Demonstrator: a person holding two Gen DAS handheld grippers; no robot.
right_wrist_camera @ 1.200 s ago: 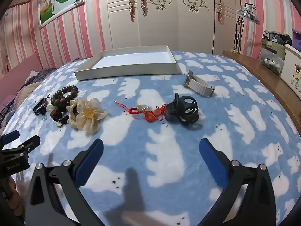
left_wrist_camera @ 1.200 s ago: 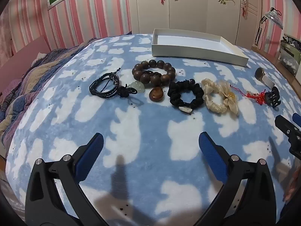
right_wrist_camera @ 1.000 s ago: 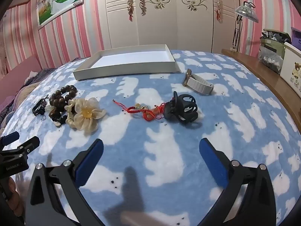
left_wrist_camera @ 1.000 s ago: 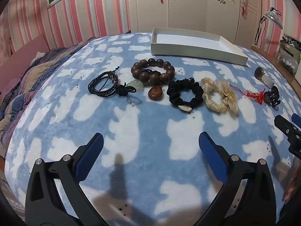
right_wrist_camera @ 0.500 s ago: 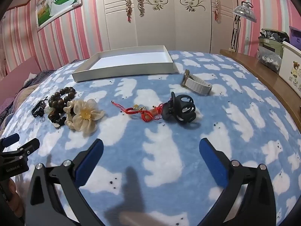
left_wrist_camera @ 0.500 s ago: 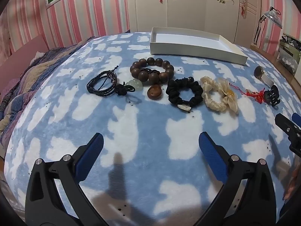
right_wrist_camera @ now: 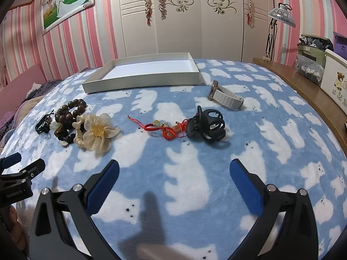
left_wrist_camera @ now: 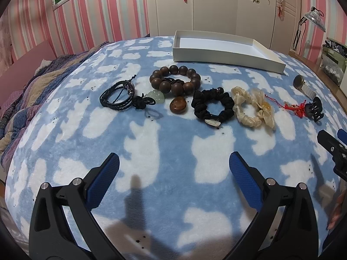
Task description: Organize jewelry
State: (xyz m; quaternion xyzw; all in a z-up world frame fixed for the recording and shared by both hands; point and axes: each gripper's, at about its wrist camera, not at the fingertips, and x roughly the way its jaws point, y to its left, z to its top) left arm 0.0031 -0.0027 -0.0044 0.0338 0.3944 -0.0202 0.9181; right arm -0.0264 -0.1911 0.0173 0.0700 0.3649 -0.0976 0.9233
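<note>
Jewelry lies in a row on a blue blanket with white bears. From left: a black cord bracelet [left_wrist_camera: 118,96], a jade pendant [left_wrist_camera: 154,96], a brown bead bracelet [left_wrist_camera: 174,82], an amber stone [left_wrist_camera: 177,106], a black scrunchie [left_wrist_camera: 213,106], a cream flower scrunchie [left_wrist_camera: 252,107] [right_wrist_camera: 95,133], a red cord charm [right_wrist_camera: 166,129], a black claw clip [right_wrist_camera: 209,127] and a white-strapped watch [right_wrist_camera: 226,97]. An empty white tray [left_wrist_camera: 225,59] [right_wrist_camera: 141,83] sits behind them. My left gripper [left_wrist_camera: 173,162] and right gripper [right_wrist_camera: 173,169] both hover open, short of the row, holding nothing.
A wooden ledge [right_wrist_camera: 308,91] with boxes and bags runs along the right side. A striped quilt [left_wrist_camera: 32,91] is bunched at the left edge. A standing lamp [right_wrist_camera: 280,17] and white wardrobe doors [right_wrist_camera: 184,21] are behind the bed.
Both grippers have drifted slightly; the row of jewelry sits a touch lower and closer in the views. Nothing was grasped or moved.
</note>
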